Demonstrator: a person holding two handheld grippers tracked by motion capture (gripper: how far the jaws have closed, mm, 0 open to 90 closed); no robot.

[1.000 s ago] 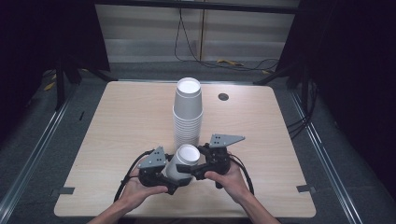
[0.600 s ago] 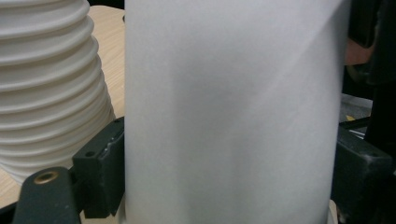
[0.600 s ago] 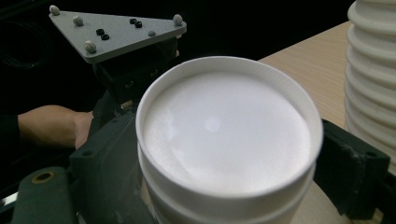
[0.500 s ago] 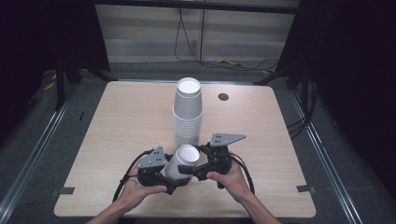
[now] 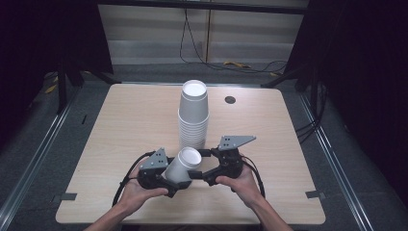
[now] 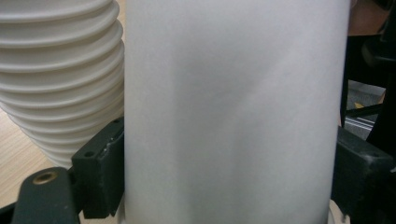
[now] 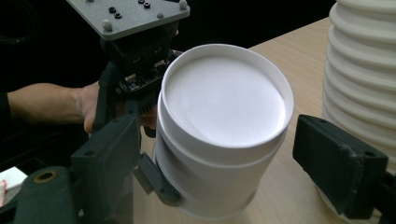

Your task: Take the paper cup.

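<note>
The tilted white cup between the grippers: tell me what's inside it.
In the right gripper view the tilted cup holds a second white cup nested in its mouth. That inner cup looks empty, with a plain white bottom. Whatever lies between the two cups is covered.

The cup (image 5: 182,166) between the grippers is plain white inside and out, without print, and so is the stack (image 5: 193,115) just behind it, its rims showing as faint grey shadow lines. The table (image 5: 120,130) under the stack is pale beige wood grain, with a small dark round spot (image 5: 230,100) right of the stack. The left gripper (image 5: 166,179) and right gripper (image 5: 204,168) are black, each topped by a grey plate.
</note>
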